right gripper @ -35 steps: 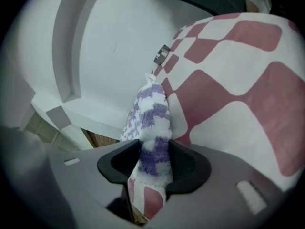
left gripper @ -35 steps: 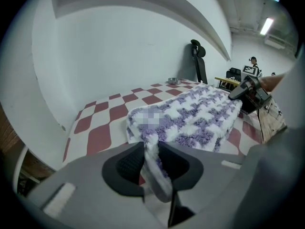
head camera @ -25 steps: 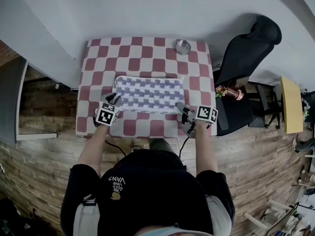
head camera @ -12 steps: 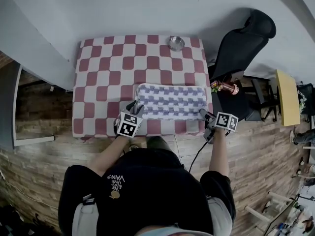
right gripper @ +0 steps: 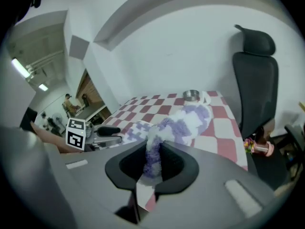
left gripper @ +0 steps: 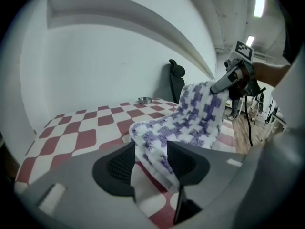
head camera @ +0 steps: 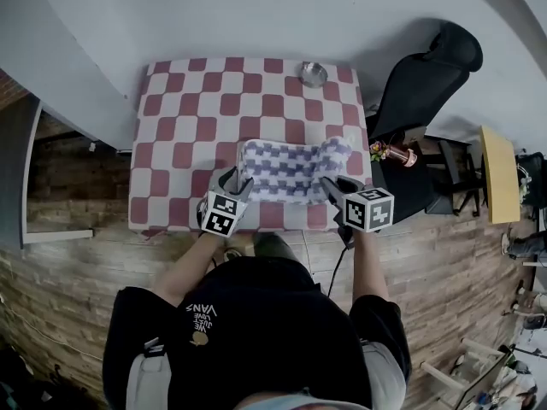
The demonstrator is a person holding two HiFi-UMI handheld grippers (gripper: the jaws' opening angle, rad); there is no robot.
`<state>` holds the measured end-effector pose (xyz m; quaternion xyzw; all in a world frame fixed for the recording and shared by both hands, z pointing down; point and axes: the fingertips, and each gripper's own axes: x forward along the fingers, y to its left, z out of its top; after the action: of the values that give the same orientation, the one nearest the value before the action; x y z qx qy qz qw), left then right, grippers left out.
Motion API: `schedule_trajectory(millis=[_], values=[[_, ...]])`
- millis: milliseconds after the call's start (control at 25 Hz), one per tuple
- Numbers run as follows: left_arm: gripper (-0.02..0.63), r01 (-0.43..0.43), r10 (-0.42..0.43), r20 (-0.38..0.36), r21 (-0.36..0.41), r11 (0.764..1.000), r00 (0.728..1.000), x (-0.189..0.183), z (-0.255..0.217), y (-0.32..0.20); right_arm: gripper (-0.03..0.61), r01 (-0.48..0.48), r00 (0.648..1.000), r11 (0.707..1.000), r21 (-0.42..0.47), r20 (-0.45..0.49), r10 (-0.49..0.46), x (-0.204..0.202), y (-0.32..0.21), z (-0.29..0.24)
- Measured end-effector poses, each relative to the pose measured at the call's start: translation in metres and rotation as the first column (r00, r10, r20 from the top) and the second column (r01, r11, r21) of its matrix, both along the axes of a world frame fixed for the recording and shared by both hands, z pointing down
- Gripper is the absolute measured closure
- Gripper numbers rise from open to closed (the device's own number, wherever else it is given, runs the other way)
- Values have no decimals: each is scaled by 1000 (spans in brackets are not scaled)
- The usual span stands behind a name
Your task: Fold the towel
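The white and purple checked towel [head camera: 286, 169] lies on the red and white checked table [head camera: 197, 109], toward its near right part. My left gripper [head camera: 232, 178] is at the towel's near left corner. Its jaws are opening, and the corner [left gripper: 157, 151] hangs loosely between them with a gap beside one pad. My right gripper [head camera: 329, 186] is shut on the near right corner [right gripper: 152, 156] and holds it lifted off the table, so the towel [right gripper: 181, 120] sags back to the tabletop. The right gripper [left gripper: 228, 80] also shows in the left gripper view, raised above the cloth.
A small metal bowl [head camera: 314, 73] sits at the table's far edge. A black office chair [head camera: 427, 75] stands close to the table's right side, with a small pink object [head camera: 395, 155] on its seat. A yellow table [head camera: 500, 178] is further right. Wooden floor lies below the near edge.
The towel has slid to the right on the table. My right gripper has risen and rolled, lifting its corner. The left gripper's jaws have spread apart around its corner.
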<state>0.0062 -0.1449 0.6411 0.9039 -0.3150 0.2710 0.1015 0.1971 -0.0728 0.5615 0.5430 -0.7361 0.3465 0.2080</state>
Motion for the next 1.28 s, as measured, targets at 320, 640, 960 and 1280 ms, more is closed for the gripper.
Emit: schedule_trajectory(millis=[320,640,960,1280], values=[[430,148,-147,-95,3,989,985,-56,-18,6,525,326,945,941,-85,7,-327,-140,-47,31],[430,279,-282,-97,-35,960,955,-122,-17,23,408,384,923,908,-168,34,-384,-197,-60,77],[430,312,-317,-115,-60,948,942,-143,-16,33,275,401,916,916,24,-32,-400,-224,-46,33],[430,316,-320,-131,-50,947,938,-153,-22,40,290,310,950,890,335,-77,-302,-161,-92,-38]])
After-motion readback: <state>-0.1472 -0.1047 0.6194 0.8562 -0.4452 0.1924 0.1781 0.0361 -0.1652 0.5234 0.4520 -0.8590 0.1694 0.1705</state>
